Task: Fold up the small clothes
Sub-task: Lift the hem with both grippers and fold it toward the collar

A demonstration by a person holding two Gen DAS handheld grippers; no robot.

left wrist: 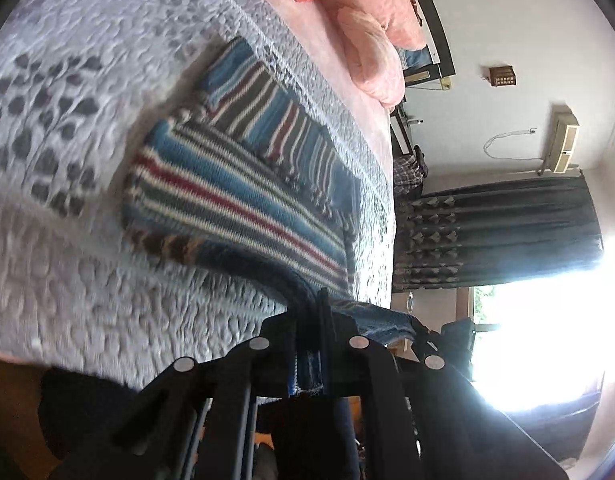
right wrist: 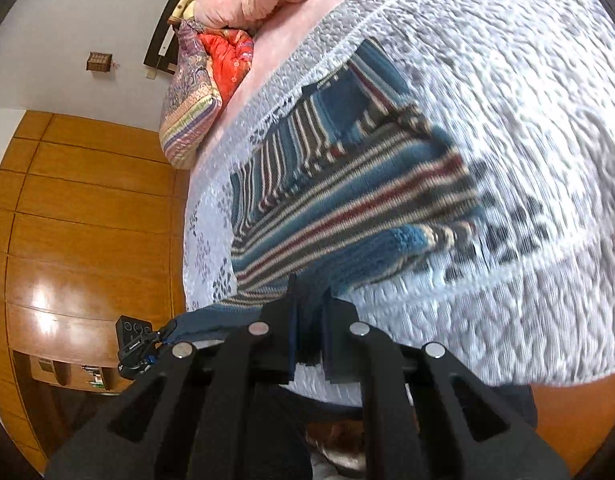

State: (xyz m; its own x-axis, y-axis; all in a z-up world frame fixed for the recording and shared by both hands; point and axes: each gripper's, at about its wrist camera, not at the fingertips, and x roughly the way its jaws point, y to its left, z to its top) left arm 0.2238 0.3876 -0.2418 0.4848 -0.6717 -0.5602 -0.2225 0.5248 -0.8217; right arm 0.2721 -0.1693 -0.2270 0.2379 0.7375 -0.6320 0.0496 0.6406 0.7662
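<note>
Both grippers pinch the near hem of a striped knit sweater on the bed

The left gripper [left wrist: 313, 316] and right gripper [right wrist: 309, 312] are each clamped on the striped sweater [left wrist: 243, 192] at the bed's near edge, apparently to lift its hem evenly for a fold; sleeves already lie crossed over its body on the quilted bedspread [left wrist: 107, 60]

A home bedroom: quilted bedspread [left wrist: 87, 60], pink pillows [left wrist: 377, 36], dark curtain [left wrist: 499, 232], wooden wardrobe [right wrist: 79, 208].

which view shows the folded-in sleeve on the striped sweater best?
Left wrist: the sleeve lies across the striped sweater with its stripes fairly sharp. Right wrist shows it too, but smaller and more blurred.
</note>
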